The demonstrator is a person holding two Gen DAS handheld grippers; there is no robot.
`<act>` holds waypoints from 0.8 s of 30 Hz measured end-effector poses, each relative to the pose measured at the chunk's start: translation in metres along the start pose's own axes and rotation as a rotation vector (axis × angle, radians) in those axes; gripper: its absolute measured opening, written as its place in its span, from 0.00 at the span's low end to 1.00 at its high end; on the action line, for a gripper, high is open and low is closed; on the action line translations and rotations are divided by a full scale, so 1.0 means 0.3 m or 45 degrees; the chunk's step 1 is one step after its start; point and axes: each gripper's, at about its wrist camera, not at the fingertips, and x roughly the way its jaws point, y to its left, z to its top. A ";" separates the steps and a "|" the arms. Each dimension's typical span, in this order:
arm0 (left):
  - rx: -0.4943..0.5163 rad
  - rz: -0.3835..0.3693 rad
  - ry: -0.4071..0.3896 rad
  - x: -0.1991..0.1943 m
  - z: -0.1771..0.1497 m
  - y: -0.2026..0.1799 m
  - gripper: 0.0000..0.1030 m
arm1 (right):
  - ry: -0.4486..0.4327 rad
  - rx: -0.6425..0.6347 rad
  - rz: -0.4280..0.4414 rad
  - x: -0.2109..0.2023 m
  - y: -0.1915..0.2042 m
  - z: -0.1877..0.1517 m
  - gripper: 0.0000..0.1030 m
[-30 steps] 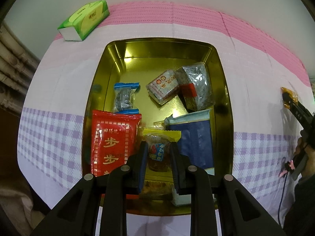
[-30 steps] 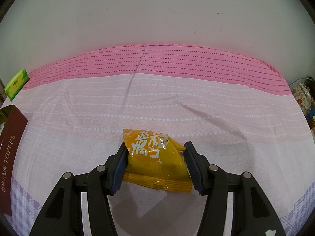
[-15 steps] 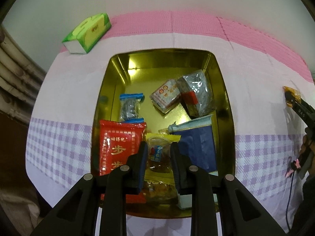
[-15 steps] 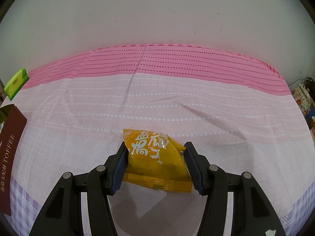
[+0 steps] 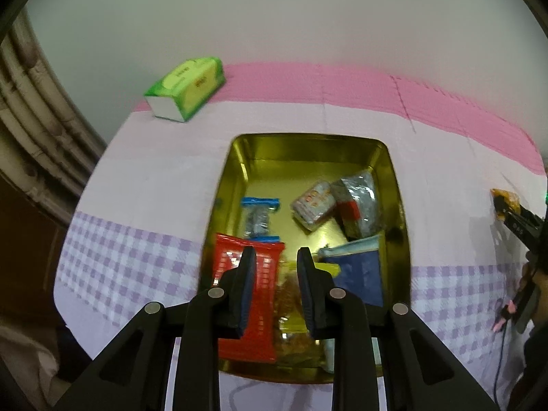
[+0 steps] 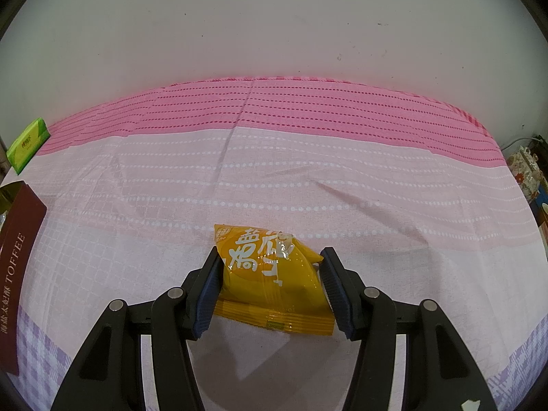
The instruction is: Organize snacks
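Left gripper (image 5: 276, 257): clenched on nothing, above the tin (image 5: 397, 185), probably done dropping a snack.
Tin: gold, on the surface (image 5: 154, 185), holding red pack (image 5: 233, 267) and other snacks.
Right gripper (image 6: 270, 267): grasping the orange pack (image 6: 270, 274) resting on the surface, likely bound for the tin.

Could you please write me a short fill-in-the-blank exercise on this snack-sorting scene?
1. The right gripper is closed on a ____ snack packet.
2. The red packet lies inside the ____ tin.
3. The green tissue pack lies on the tablecloth, ____ the tin.
4. The tin's outer side reads ____.

Missing words: yellow; gold; outside; TOFFEE
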 end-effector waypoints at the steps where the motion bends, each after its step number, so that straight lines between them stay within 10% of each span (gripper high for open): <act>1: -0.006 0.009 -0.008 0.000 -0.005 0.010 0.26 | 0.000 0.003 -0.001 0.000 0.000 0.000 0.52; 24: -0.038 0.087 -0.060 0.021 -0.118 0.066 0.42 | 0.047 0.034 -0.059 -0.031 0.037 0.003 0.48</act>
